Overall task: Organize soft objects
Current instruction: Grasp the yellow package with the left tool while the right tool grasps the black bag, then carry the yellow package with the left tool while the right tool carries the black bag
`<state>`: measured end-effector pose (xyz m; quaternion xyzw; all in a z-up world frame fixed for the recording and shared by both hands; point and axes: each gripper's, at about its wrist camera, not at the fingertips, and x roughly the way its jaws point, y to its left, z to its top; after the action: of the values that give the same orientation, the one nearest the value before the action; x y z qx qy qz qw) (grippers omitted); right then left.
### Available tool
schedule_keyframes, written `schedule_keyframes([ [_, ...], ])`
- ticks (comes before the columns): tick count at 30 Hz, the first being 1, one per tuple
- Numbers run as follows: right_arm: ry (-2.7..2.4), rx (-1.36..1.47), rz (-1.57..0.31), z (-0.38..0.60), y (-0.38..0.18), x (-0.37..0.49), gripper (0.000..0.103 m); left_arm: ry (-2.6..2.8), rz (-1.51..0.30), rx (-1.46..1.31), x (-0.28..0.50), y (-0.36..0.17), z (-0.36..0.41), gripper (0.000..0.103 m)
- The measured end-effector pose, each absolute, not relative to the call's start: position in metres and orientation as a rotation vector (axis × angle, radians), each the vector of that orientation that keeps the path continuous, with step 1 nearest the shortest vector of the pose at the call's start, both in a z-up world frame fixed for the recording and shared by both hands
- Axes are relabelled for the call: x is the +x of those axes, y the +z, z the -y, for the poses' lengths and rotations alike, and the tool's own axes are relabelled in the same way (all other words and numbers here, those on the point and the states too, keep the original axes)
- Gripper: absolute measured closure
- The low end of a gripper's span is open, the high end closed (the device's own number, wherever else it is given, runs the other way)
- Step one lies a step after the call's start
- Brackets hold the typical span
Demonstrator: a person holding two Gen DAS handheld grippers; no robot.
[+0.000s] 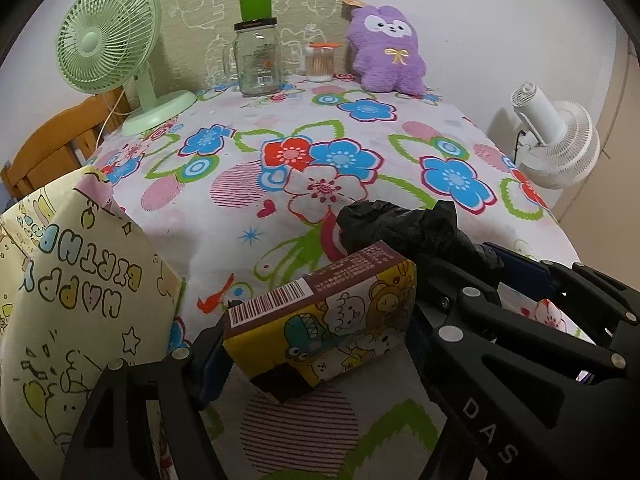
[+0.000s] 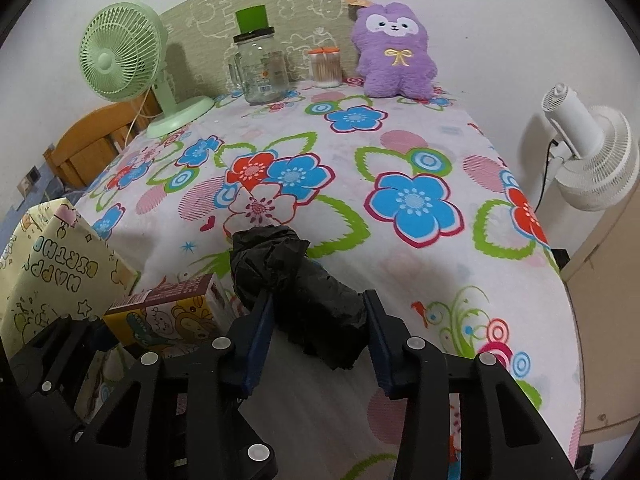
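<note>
Right gripper [image 2: 318,314]: pads clamped on a crumpled black plastic bag [image 2: 292,280], low over the flowered tablecloth [image 2: 420,140]. Left gripper [image 1: 316,332]: wide, but pressed against both ends of a cartoon-printed box [image 1: 320,316], carried just beside the bag. Step in hand, probably: grasping both items for sorting. Next, likely: lifting them toward the birthday gift bag [image 1: 80,288] at left, with its opening not visible. Purple plush toy [image 1: 386,50] far back, untouched.

We are seeing the birthday gift bag [image 1: 80,300] running off the left edge, the cartoon box [image 2: 168,312] sitting partly hidden behind the left hand-held gripper [image 2: 100,334], and the jar label [image 1: 262,65] staying too small to read.
</note>
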<state>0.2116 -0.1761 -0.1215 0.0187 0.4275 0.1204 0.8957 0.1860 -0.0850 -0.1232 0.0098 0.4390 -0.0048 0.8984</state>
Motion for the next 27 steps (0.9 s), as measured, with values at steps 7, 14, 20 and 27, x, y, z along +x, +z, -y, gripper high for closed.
schedule_keyframes([
  [7, 0.223, 0.054, -0.864, 0.183, -0.113, 0.198, 0.057, -0.034, -0.890, 0.030, 0.175, -0.115, 0.091, 0.024],
  [14, 0.199, 0.062, -0.831, 0.188, -0.101, 0.184, 0.056, -0.048, -0.862, 0.032, 0.163, -0.104, 0.095, 0.024],
  [20, 0.177, 0.066, -0.799, 0.191, -0.090, 0.169, 0.056, -0.063, -0.840, 0.034, 0.151, -0.093, 0.098, 0.024],
  [27, 0.158, 0.075, -0.764, 0.194, -0.075, 0.151, 0.056, -0.079, -0.807, 0.043, 0.135, -0.080, 0.101, 0.024],
])
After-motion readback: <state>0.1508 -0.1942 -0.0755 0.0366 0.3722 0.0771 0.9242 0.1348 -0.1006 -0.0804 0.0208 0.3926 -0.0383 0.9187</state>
